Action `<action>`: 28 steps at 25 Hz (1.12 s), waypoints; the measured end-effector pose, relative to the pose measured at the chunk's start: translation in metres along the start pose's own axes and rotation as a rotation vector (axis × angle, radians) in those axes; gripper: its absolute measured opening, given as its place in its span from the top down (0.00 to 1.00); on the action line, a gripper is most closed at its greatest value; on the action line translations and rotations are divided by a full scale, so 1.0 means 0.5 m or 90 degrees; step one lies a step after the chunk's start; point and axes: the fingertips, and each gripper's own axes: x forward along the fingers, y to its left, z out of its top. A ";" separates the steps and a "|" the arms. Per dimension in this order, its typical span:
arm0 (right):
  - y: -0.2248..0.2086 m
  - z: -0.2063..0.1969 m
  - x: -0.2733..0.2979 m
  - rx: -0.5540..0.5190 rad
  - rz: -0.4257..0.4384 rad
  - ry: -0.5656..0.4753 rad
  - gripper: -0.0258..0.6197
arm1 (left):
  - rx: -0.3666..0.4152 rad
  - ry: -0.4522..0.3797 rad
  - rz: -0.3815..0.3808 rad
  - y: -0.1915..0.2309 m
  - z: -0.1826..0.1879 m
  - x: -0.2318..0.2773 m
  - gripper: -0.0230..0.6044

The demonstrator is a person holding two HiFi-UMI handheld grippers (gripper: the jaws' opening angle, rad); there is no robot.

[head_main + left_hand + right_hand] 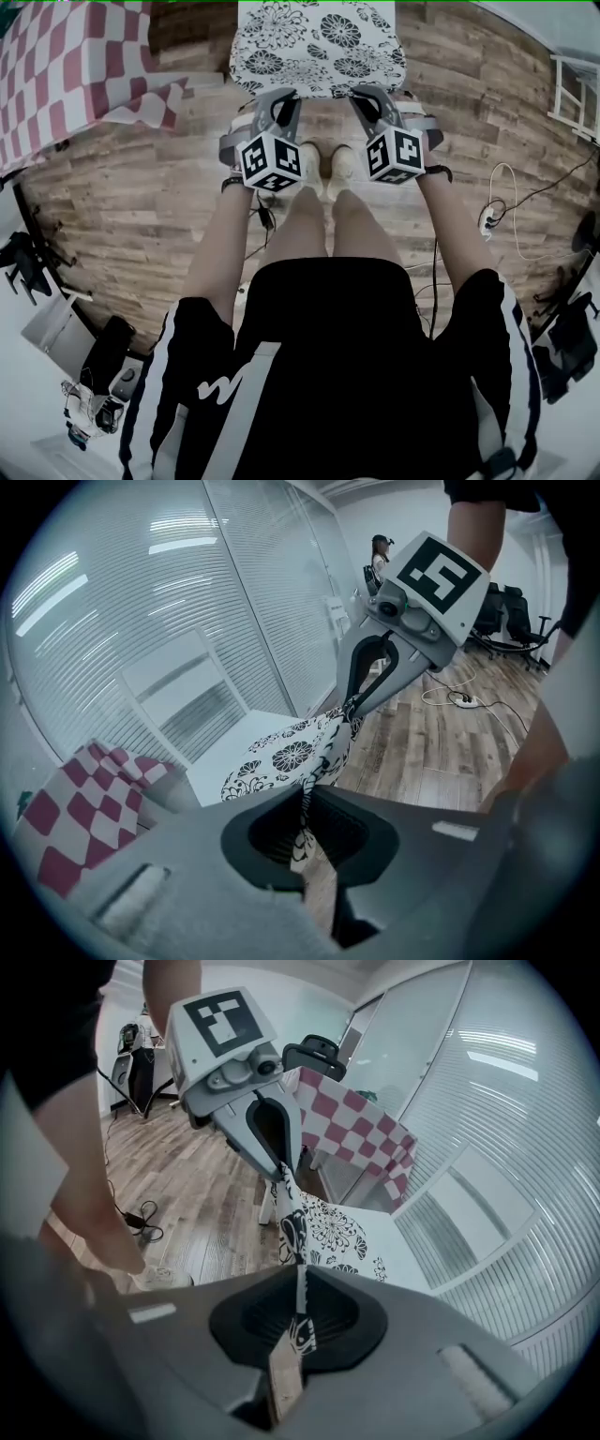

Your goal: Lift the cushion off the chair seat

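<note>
The cushion (319, 42) is white with a black flower print and lies at the top middle of the head view, over a white chair seat (417, 1255). My left gripper (284, 96) is shut on the cushion's near edge at its left corner. My right gripper (367, 94) is shut on the same edge at the right corner. In the left gripper view, cushion fabric (291, 757) runs into my closed jaws (302, 832), and the right gripper (352, 708) pinches the far corner. The right gripper view shows fabric (333, 1232) clamped in its jaws (300, 1312), with the left gripper (282, 1174) opposite.
A red-and-white checked cloth (75, 66) covers a table left of the chair. The person's shoes (323, 169) stand on the wooden floor just before the chair. Cables and a power strip (492, 220) lie at the right. Glass walls with blinds (141, 621) stand behind the chair.
</note>
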 end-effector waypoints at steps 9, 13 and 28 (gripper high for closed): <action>0.027 0.014 -0.021 0.005 0.006 -0.005 0.95 | 0.008 0.003 0.003 -0.014 -0.001 -0.029 0.93; 0.026 0.025 -0.036 0.010 0.000 -0.006 0.95 | 0.007 0.000 0.003 -0.015 0.005 -0.048 0.93; 0.027 0.061 -0.087 -0.016 -0.001 0.003 0.95 | 0.005 -0.011 0.009 -0.017 0.025 -0.106 0.93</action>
